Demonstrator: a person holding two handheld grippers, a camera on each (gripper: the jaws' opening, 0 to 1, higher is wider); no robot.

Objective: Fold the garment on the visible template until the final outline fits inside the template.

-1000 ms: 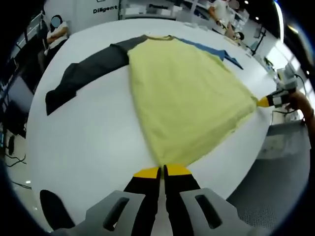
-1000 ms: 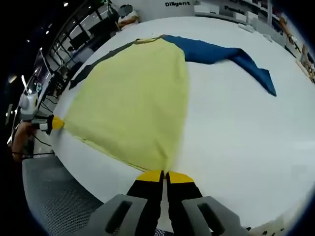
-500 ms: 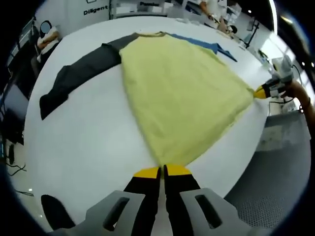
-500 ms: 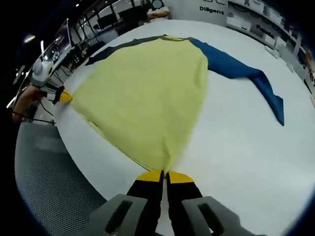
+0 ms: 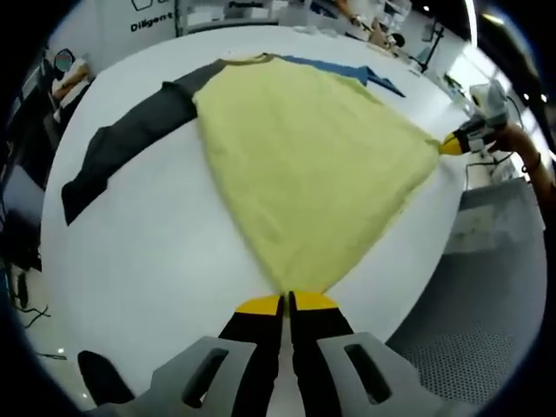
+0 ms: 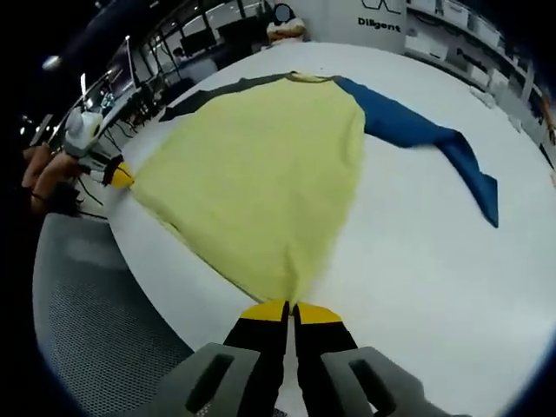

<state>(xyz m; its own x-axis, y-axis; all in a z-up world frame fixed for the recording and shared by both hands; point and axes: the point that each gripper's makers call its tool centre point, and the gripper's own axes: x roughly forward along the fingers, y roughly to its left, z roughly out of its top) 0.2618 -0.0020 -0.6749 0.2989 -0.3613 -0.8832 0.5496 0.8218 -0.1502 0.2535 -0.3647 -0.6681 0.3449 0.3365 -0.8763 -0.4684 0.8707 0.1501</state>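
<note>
A white round table (image 5: 156, 261) carries a yellow long-sleeved shirt (image 5: 313, 174) with one dark grey sleeve (image 5: 122, 143) and one blue sleeve (image 6: 434, 143), spread flat. The left gripper (image 5: 287, 302) and right gripper (image 6: 289, 310) each pinch a hem corner, jaws closed tight.
</note>
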